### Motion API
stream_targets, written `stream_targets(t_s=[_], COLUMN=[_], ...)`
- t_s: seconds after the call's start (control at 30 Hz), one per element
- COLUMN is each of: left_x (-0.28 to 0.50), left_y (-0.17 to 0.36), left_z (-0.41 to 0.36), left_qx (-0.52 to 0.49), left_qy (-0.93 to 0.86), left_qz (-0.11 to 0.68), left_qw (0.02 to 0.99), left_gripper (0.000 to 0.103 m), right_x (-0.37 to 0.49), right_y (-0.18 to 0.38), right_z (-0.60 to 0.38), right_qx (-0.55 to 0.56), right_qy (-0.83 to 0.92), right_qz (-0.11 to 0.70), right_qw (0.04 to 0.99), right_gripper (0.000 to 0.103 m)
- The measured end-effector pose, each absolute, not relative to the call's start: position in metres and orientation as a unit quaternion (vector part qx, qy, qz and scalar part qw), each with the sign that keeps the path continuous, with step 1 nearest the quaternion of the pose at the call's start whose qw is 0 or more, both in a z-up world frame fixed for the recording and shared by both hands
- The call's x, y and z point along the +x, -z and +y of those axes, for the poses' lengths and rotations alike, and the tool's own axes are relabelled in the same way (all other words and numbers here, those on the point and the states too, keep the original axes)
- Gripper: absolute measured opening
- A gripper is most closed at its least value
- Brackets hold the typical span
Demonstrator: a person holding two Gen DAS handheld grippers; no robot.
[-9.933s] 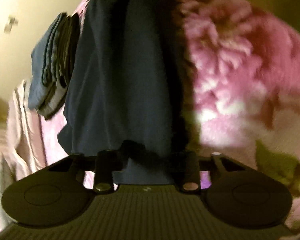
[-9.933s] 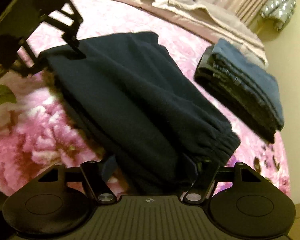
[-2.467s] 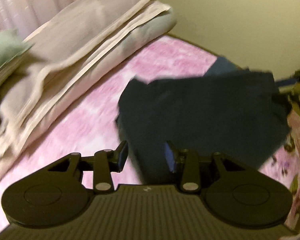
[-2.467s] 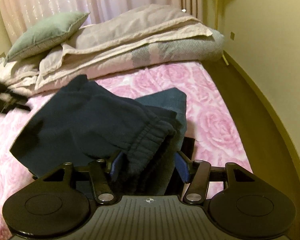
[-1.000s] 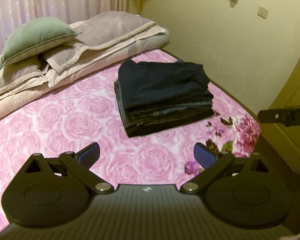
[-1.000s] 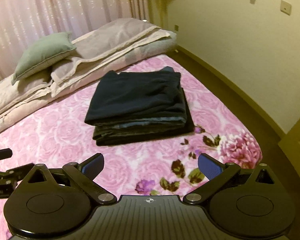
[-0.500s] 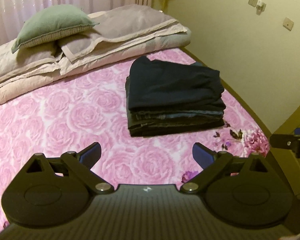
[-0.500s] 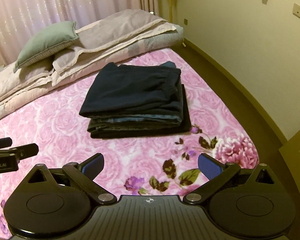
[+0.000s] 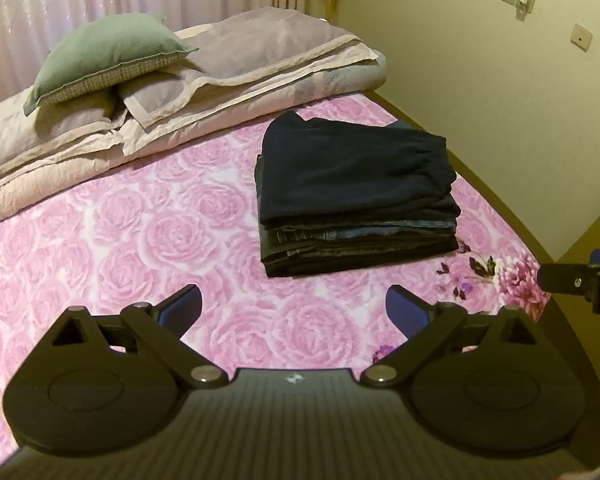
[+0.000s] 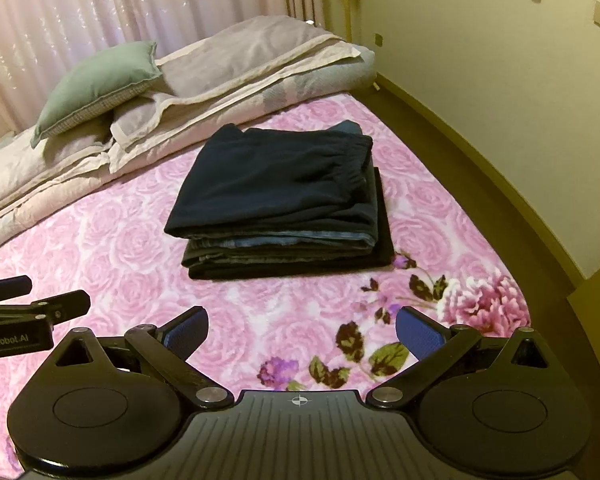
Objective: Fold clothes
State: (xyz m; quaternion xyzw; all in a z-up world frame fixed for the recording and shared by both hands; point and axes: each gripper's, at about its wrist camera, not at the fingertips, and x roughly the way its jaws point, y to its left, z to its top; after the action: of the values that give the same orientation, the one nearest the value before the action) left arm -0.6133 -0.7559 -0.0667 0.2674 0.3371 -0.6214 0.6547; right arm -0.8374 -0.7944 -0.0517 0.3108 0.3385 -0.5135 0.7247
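Observation:
A stack of folded dark clothes (image 9: 356,196) lies on the pink rose bedspread (image 9: 140,240), with folded navy sweatpants (image 10: 276,176) on top. The stack also shows in the right wrist view (image 10: 284,240). My left gripper (image 9: 294,310) is open and empty, held above the bedspread well short of the stack. My right gripper (image 10: 302,330) is open and empty, also back from the stack. The right gripper shows at the right edge of the left wrist view (image 9: 580,280), and the left gripper at the left edge of the right wrist view (image 10: 32,308).
Folded beige bedding (image 9: 228,76) and a green pillow (image 9: 104,56) lie at the head of the bed. Curtains (image 10: 140,4) hang behind. A yellow wall (image 9: 500,80) runs along the right, with a dark floor strip (image 10: 460,152) beside the bed.
Both grippers, open and empty, have drawn back from the stack and shifted a little; the stack lies still with the navy sweatpants on top.

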Motion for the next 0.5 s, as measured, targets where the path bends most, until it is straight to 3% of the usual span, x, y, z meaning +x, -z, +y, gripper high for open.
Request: stream_targets(t_s=[0.5], left_x=[-0.6190], left_y=[0.0630], left_z=[-0.7537], left_qx=[0.281], left_qy=[0.618], left_qz=[0.313], left_qw=[0.665], left_gripper=[0.099], right_x=[-0.8316], right_y=[0.0556], right_z=[-0.7955], right_qx=[0.311], right_qy=[0.503], right_qz=[0.340], right_qw=[0.731], right_gripper=[0.102])
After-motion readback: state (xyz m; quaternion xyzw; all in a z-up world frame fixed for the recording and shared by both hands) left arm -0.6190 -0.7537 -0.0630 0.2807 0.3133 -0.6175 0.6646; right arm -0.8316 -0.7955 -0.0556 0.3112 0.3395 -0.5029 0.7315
